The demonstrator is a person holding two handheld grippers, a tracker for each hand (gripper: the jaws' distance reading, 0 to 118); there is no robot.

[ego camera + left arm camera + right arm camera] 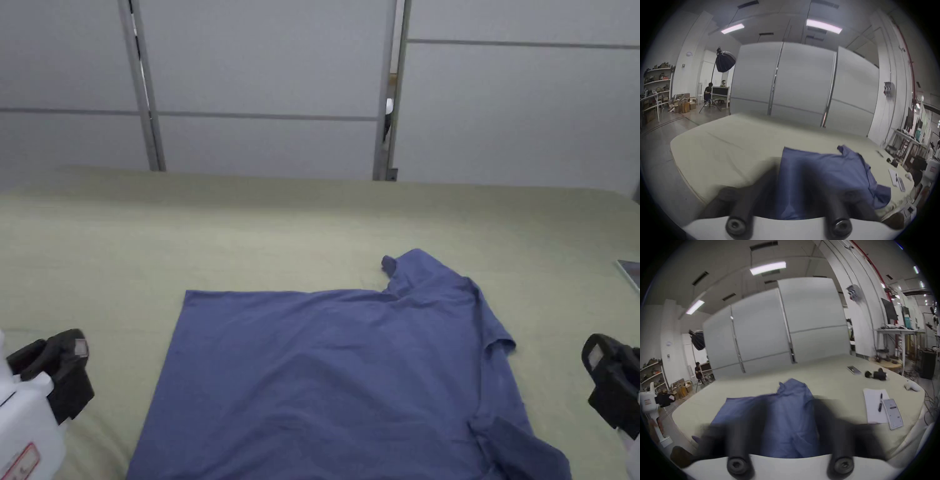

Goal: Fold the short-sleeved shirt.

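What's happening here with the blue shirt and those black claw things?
A person holds a two-jaw gripper in each hand, over a blue short-sleeved shirt spread on a pale green table. The left gripper sits off the shirt's left side, the right gripper off its right side; both have open jaws and hold nothing. The shirt lies mostly flat, with its right part rumpled. Folding looks to be in progress.

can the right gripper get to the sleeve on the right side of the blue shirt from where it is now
Probably yes. The right gripper hangs open beside the shirt, with bare green cover between it and the sleeve, and nothing lies on that stretch.
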